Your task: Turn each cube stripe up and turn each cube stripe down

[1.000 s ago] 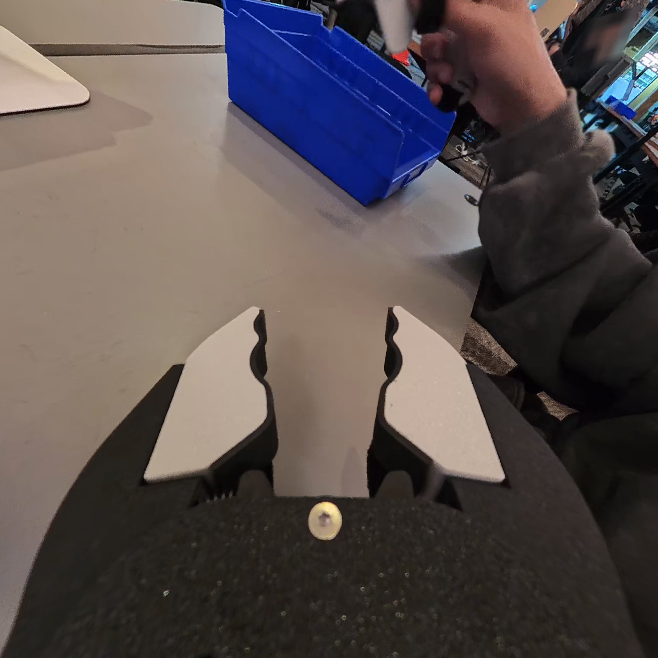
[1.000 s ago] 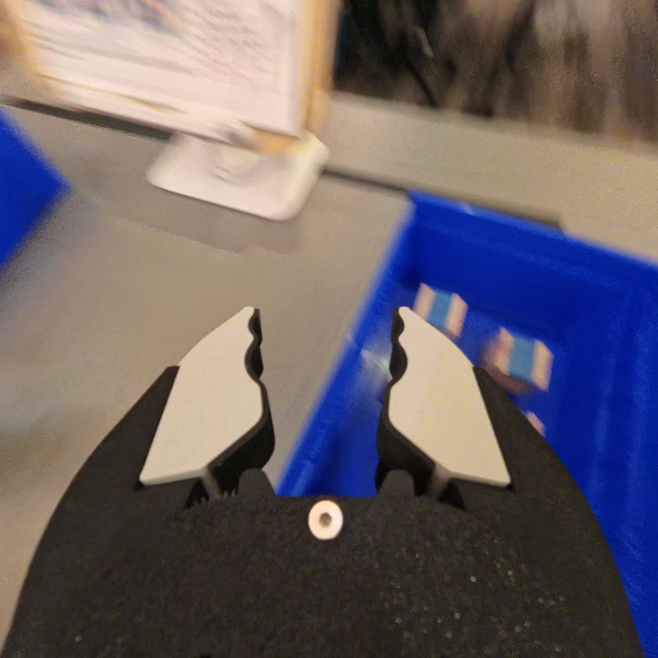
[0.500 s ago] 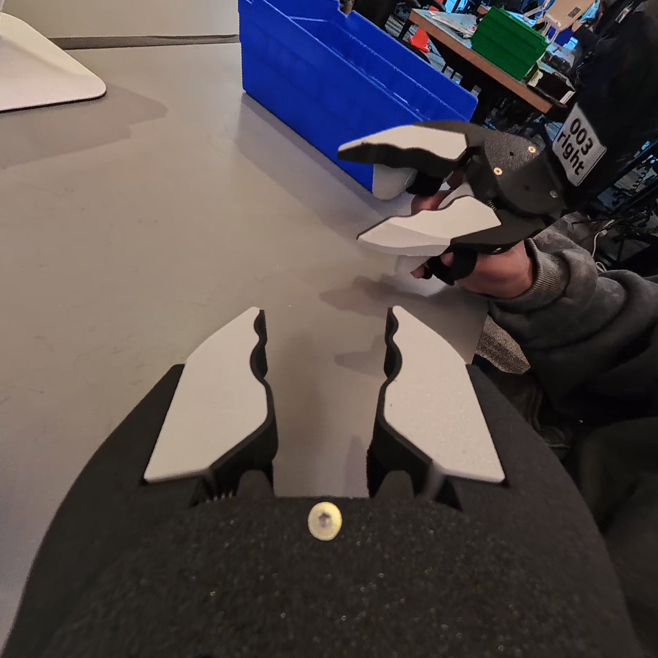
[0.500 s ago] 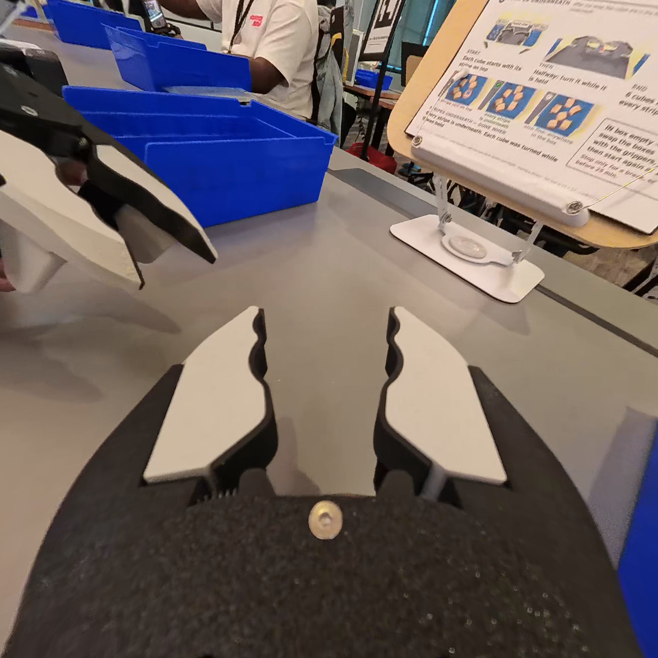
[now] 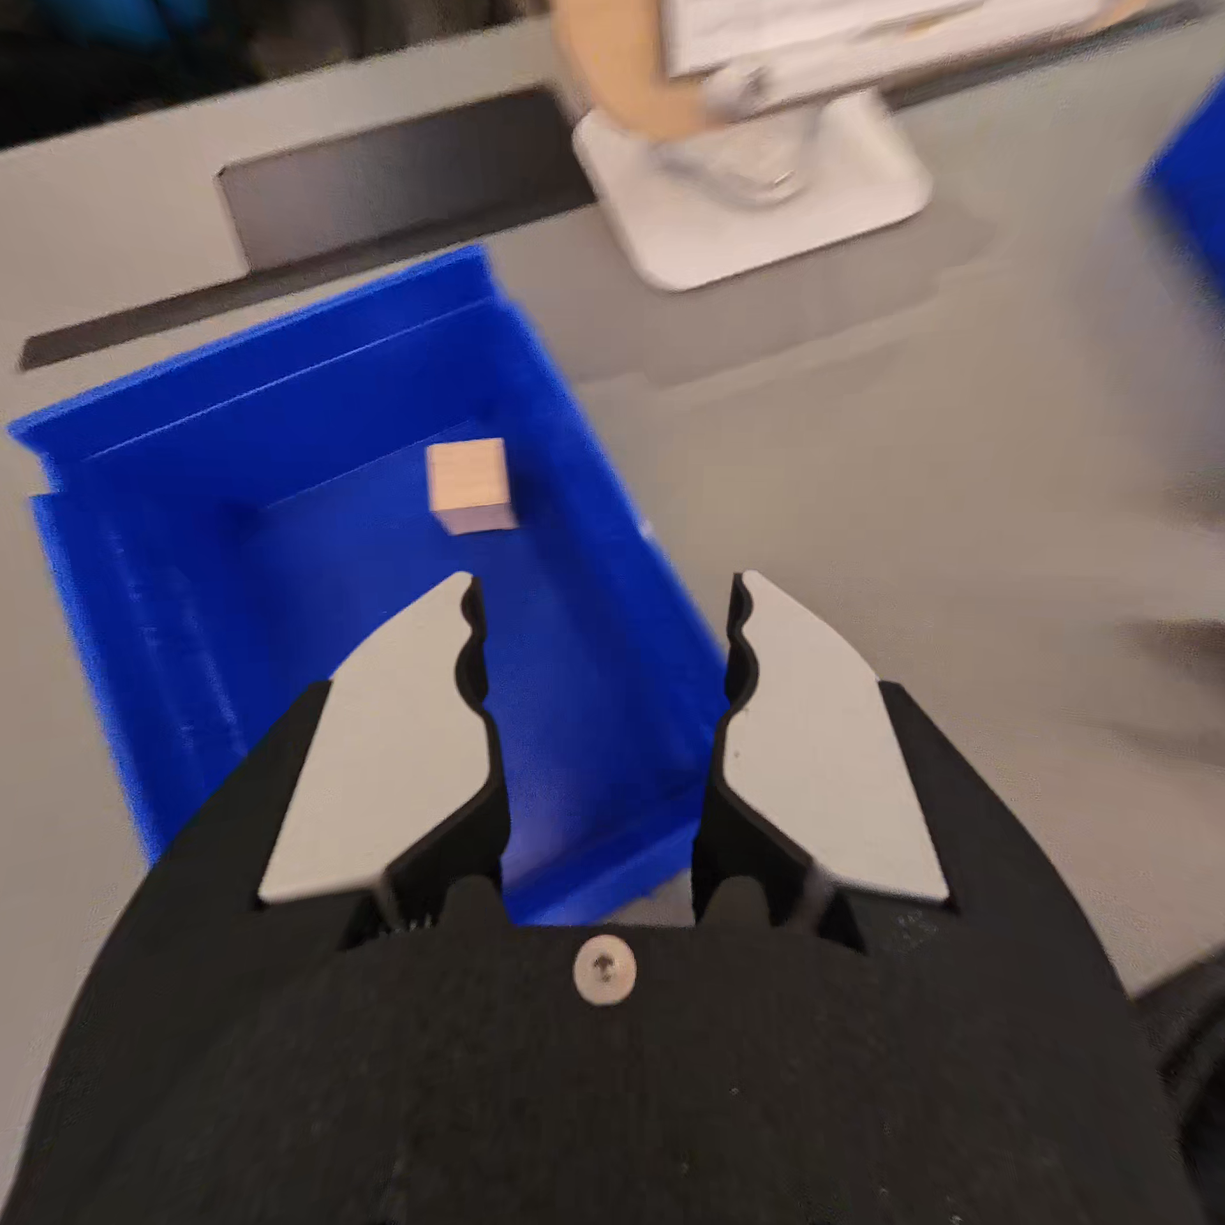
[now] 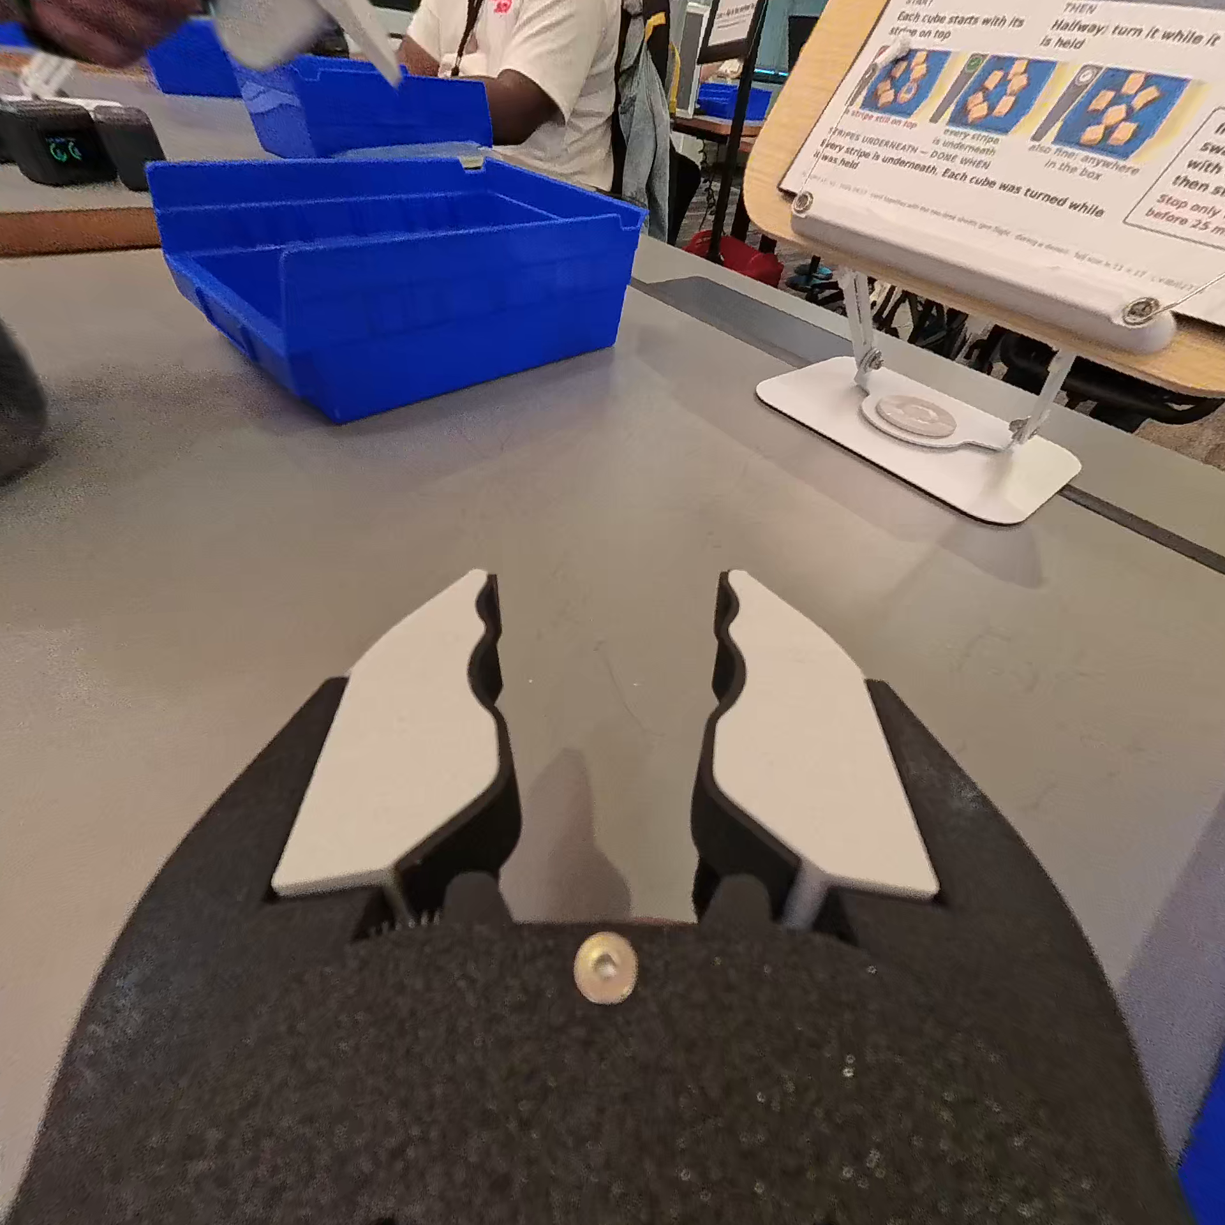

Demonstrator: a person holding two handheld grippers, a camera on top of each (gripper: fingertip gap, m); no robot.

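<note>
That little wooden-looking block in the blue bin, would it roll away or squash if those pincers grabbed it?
Probably neither. The cube has flat faces and square edges, so it should sit still or slide rather than roll. It looks like solid pale wood, so likely stiff and light. The open left gripper hangs above the blue bin; its wavy inner edges may help against slipping.

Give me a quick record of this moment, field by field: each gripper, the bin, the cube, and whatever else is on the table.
left gripper: jaws open, empty, above the blue bin
right gripper: jaws open, empty, low over bare grey table
blue bin: open-topped, on the table
cube: one, wooden, lying inside the bin near its far wall; no stripe visible on top
instruction stand: white base, at the table's far side
image quality: left wrist view motion-blurred
</note>
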